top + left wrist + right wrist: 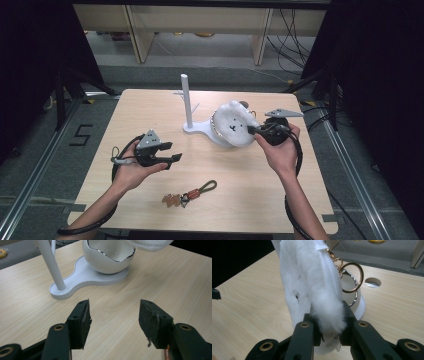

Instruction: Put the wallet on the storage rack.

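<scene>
A fluffy white plush pouch (234,124) with a small face, a zipper and a gold ring (351,277) hangs above a white bowl (108,255). My right gripper (253,131) is shut on the pouch's lower edge (329,320). The bowl sits on a white stand base (85,277) with an upright white post (186,100). My left gripper (174,158) hovers open over the table at the left, jaws wide apart (113,320), pointing toward the stand. A keychain with a green cord and brown tags (190,195) lies near the front edge.
The light wooden table (150,115) has a round cable hole (372,282) behind the stand. Black frame legs and cables stand beyond the table's far corners. Bare wood lies between my two grippers.
</scene>
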